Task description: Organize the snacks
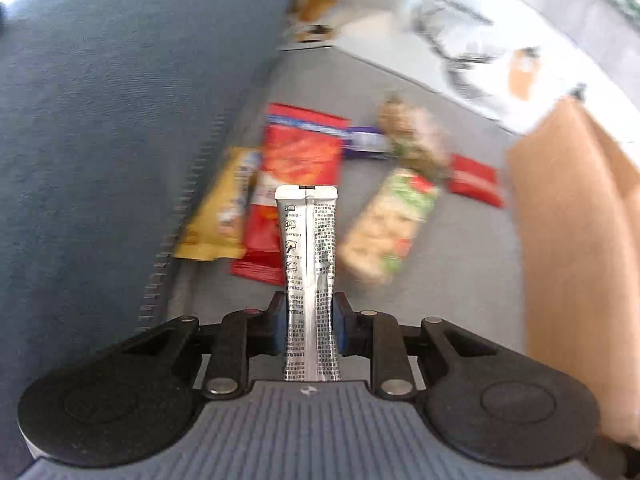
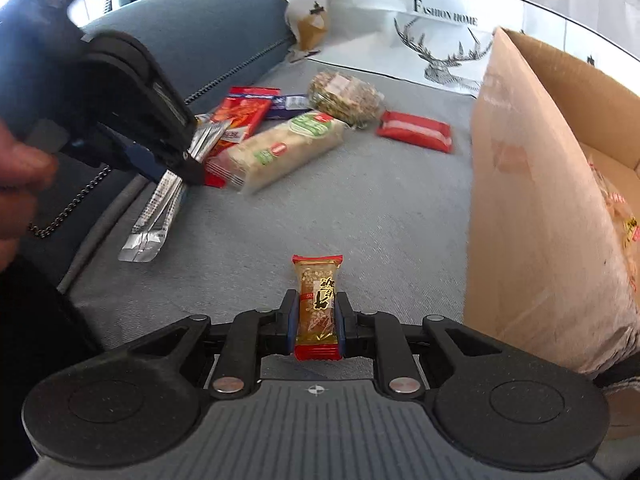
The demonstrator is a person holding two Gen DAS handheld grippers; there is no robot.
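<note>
A: Item one, silver sachet (image 1: 308,280). Where does it sit?

B: Clamped between the fingers of the left gripper (image 1: 308,320), which are clenched on its lower half. Long axis runs straight out along the fingers; the far sealed end stands free ahead of them, above the sofa seat (image 2: 360,208).

A: Item two?

B: Small gold bar with red ends (image 2: 319,304), gripped in the right gripper (image 2: 317,322). Fingers pinched on its middle, long axis again in line with them, far end pointing forward.

A: Destination?

B: Cardboard box (image 2: 532,208), open at the top, standing to the right of the right gripper's fingers and close to them. From the left gripper's fingers it also lies to the right, but further off. The right hand is judged the nearer one; its bar must travel right and over the box wall.

A: Stock remaining loose?

B: Ahead of both sets of fingers on the seat: red chip packet (image 1: 300,160), yellow packet (image 1: 220,216), purple bar (image 1: 366,142), long cracker pack (image 2: 280,150), round seed-cake bag (image 2: 346,98), flat red packet (image 2: 416,130). The blue backrest cushion (image 1: 100,120) lies left of the left fingers.
</note>
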